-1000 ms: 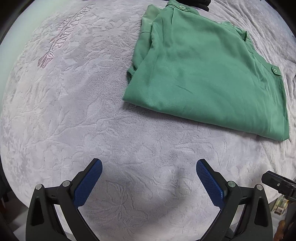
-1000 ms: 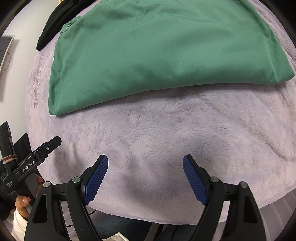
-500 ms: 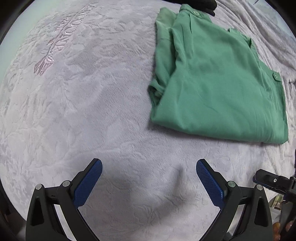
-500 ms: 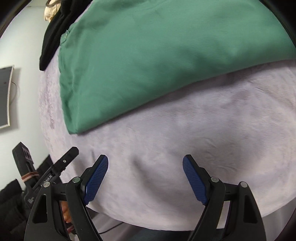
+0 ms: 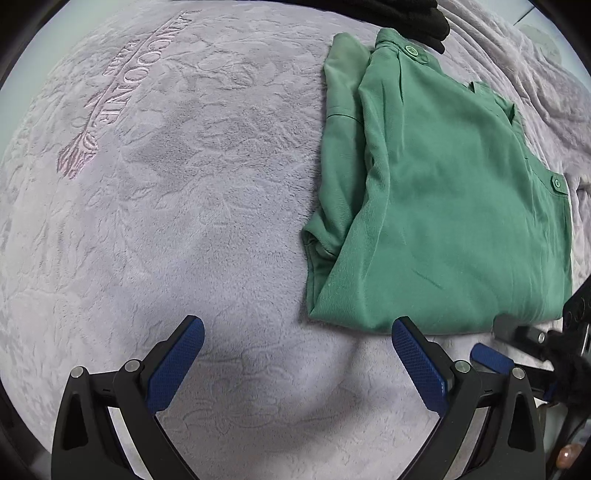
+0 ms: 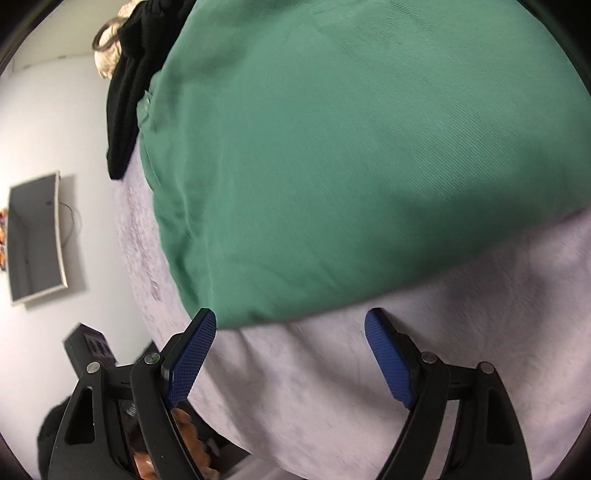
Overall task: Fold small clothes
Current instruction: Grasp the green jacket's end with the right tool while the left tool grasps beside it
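A folded green garment (image 5: 436, 206) with buttons lies on the grey-lilac plush blanket (image 5: 166, 221), to the right in the left wrist view. My left gripper (image 5: 295, 332) is open and empty, low over the blanket, its right finger close to the garment's near edge. In the right wrist view the green garment (image 6: 351, 147) fills the upper frame. My right gripper (image 6: 291, 325) is open and empty, its left fingertip (image 6: 201, 332) right at the garment's near corner. The right gripper's blue pad also shows in the left wrist view (image 5: 491, 356).
A black garment (image 5: 406, 14) lies beyond the green one; it also shows in the right wrist view (image 6: 129, 92). Pink embroidered lettering (image 5: 110, 103) marks the blanket at far left. The blanket's edge (image 6: 258, 443) drops off near the right gripper. A wall-mounted screen (image 6: 33, 240) is at left.
Both grippers have moved closer to the green garment's near edge. The right gripper has tilted and come to its near corner. Both stay open.
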